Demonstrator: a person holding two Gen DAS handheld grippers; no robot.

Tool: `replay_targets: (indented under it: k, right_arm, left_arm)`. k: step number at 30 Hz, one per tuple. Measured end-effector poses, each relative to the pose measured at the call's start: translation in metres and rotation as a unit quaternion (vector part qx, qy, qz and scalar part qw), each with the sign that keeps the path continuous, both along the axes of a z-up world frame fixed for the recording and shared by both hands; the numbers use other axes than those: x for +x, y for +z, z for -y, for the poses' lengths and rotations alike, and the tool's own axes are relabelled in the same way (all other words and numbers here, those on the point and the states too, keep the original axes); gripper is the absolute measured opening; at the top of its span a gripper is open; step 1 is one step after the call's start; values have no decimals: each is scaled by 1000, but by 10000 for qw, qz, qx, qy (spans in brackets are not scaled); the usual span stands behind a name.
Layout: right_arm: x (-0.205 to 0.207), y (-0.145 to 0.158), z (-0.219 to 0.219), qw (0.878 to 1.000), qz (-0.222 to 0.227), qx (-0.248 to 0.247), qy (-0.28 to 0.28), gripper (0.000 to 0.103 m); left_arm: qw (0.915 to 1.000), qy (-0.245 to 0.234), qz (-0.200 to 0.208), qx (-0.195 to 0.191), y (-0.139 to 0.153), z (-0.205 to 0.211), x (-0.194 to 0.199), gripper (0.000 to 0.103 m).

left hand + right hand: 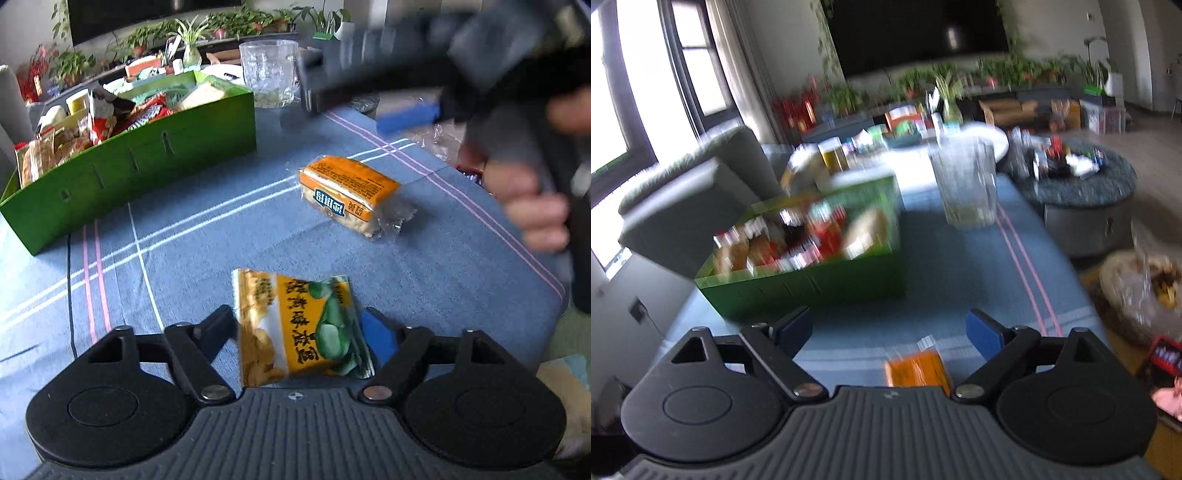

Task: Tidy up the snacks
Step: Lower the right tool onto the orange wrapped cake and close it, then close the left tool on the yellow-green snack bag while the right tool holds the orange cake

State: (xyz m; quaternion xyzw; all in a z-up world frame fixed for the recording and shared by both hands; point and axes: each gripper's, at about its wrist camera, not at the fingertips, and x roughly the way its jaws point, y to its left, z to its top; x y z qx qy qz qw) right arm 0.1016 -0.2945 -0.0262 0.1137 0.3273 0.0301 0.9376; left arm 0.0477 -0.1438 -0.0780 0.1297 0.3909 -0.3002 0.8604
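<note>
My left gripper (299,325) is shut on a yellow snack packet with green beans printed on it (299,328) and holds it above the blue cloth. An orange wrapped snack (351,192) lies on the cloth further ahead; it also shows at the bottom of the right wrist view (918,369). A green box (147,162) full of snacks stands at the left, and it shows blurred in the right wrist view (812,280). My right gripper (888,328) is open and empty above the orange snack; in the left wrist view it is a blur at the upper right (369,96).
A glass mug (269,72) stands behind the box, also in the right wrist view (966,184). A clear bag of snacks (1141,291) sits right of the table. A round grey table (1082,192) with clutter stands beyond. Plants line the far wall.
</note>
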Motion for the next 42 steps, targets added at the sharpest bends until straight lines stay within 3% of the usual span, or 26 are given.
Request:
replay_targets:
  k: [5, 7, 17, 22, 26, 29, 32, 36, 42]
  right_arm:
    - [3, -34, 0, 9985, -525, -42, -129, 72]
    - [3, -40, -2, 9980, -629, -32, -79, 72]
    - [1, -49, -15, 9971, -735, -206, 76, 72]
    - [2, -50, -28, 9947, -638, -796, 100, 71]
    - [0, -48, -26, 9958, -629, -644, 139, 70]
    - [0, -48, -27, 9966, -621, -527, 122, 70]
    - [1, -47, -28, 9971, -618, -436, 107, 70]
    - [2, -46, -27, 9973, -627, -373, 97, 70]
    - [0, -47, -24, 9977, -613, -299, 63, 70]
  left_arm:
    - [9998, 195, 61, -48, 2, -9, 5, 45]
    - [9995, 297, 99, -41, 2, -14, 4, 44]
    - [9960, 701, 475, 276, 6, -28, 6, 52]
    - [9926, 1155, 309, -186, 17, -53, 17, 62]
    - [9884, 1435, 486, -121, 27, -67, 19, 63]
    - [9911, 1285, 273, -209, 32, -69, 14, 63]
    - [9940, 937, -232, -508, 29, -69, 11, 63]
    - [9912, 802, -829, -653, 20, -66, 10, 61]
    - [9880, 967, -977, -704, 14, -68, 22, 61]
